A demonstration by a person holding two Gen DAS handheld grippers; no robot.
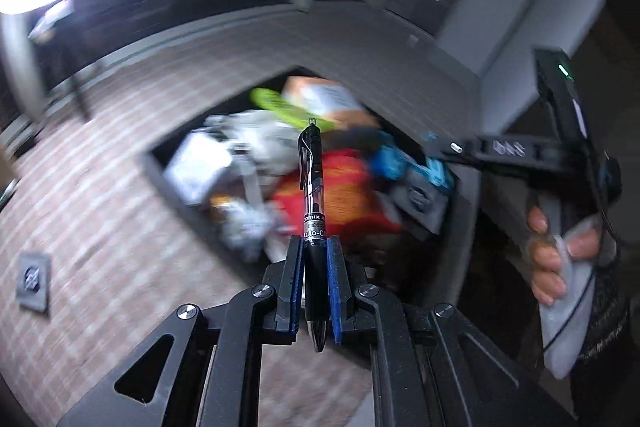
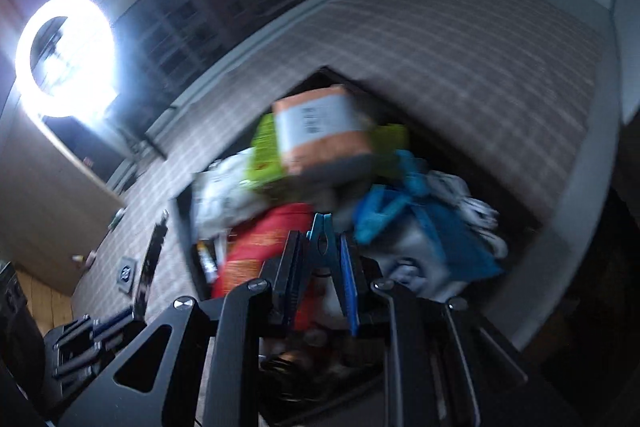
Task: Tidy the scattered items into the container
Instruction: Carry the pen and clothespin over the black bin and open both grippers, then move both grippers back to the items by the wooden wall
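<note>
Checked tablecloth (image 1: 100,195) covers the table, with a ring light (image 2: 66,53) glaring at the upper left of the right wrist view.

One left gripper (image 1: 314,267) is clenched on one black retractable pen (image 1: 313,211), pinched near its rubber grip, barrel pointing forward over the container (image 1: 160,163) at frame centre. The pen looks light, stiff and smooth; taken at the grip it should not slip.

One right gripper (image 2: 320,259) grasps one blue clothespin (image 2: 323,239), also light and rigid, held across its body, just short of the container.

Inside, blurred, lie an orange box (image 2: 320,127), a green packet (image 2: 264,155), a red packet (image 1: 344,187) and blue cloth (image 2: 424,223); an exact count is beyond telling.
</note>
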